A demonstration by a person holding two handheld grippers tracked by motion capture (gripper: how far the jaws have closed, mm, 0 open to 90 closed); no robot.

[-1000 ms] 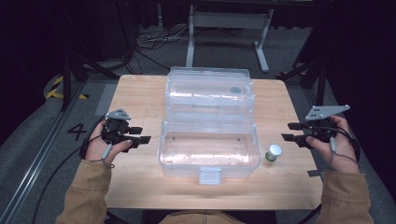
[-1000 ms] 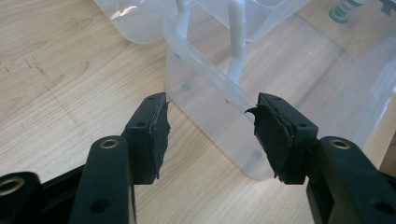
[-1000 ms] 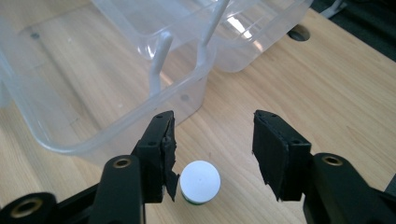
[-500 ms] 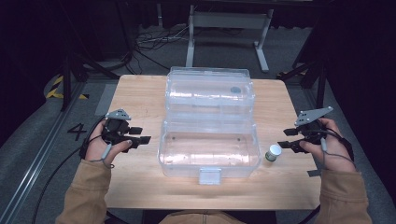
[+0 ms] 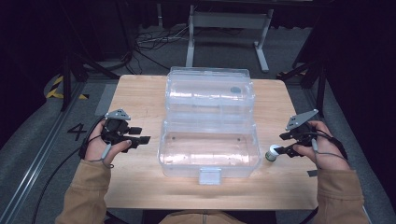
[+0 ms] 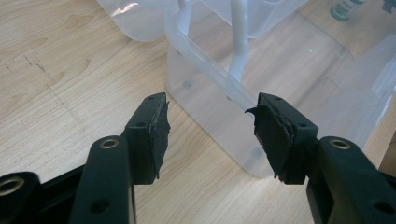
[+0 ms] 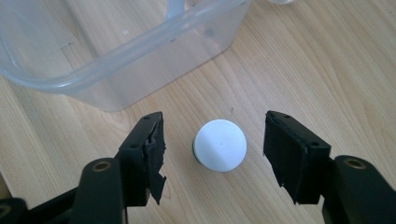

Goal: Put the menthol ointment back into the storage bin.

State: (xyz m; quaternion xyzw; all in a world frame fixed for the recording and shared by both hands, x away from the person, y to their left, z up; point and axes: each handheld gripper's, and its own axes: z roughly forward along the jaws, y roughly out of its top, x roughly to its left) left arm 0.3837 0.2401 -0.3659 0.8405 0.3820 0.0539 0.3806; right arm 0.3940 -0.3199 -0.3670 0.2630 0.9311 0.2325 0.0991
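A clear plastic box (image 5: 208,165) stands open in the middle of the wooden table (image 5: 140,93), its lid (image 5: 210,91) folded back behind it. A small bottle with a white cap (image 5: 271,153) stands just right of the box. My right gripper (image 5: 281,143) hangs over it. Its jaws have just been opening, and in the right gripper view the cap (image 7: 220,144) sits between the pads (image 7: 156,140) with a gap on each side. My left gripper (image 5: 144,134) is open with nothing in it, pointing at the box's left wall (image 6: 210,100).
The box has a white latch (image 5: 209,176) on its front edge. Bare wood lies on both sides of the box and in front of it. A metal stand (image 5: 229,21) and cables are on the floor behind the table.
The right hand has come down and in toward the bottle, and its jaws stand wider than before. The left hand and the box have not moved.
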